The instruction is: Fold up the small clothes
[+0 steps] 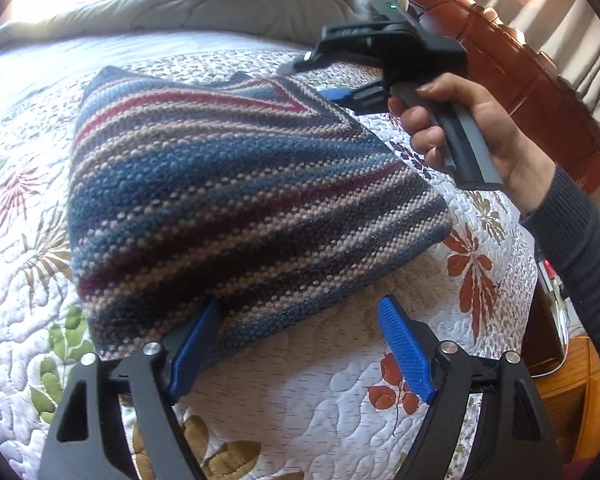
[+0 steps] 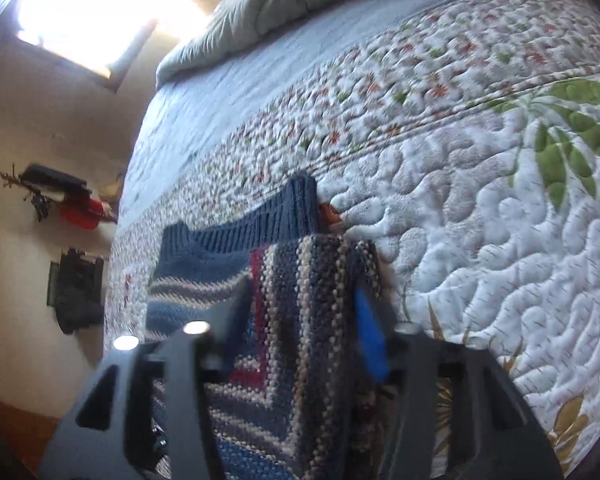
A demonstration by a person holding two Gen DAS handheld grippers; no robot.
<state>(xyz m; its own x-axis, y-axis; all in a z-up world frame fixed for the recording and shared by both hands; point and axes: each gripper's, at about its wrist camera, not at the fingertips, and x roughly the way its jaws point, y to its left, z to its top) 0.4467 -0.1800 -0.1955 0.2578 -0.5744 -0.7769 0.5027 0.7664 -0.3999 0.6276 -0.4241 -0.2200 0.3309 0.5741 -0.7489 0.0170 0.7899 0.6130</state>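
The floral quilt [image 1: 340,400] fills both views. On it, from about ten o'clock toward the centre of the left view, lies the striped knit sweater [image 1: 228,200], folded into a compact slab. The left gripper [image 1: 300,344] stands spread apart, one blue pad touching the near edge — likely squaring the fold. The right gripper [image 2: 300,320] straddles the far corner; its own view alone shows the ribbed hem [image 2: 260,224], yet I cannot tell whether it clamps.

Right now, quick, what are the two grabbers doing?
Left gripper: jaws open wide at the near edge of the striped knit sweater, gripping nothing.
Right gripper: jaws open around the sweater's far edge, not clamped.
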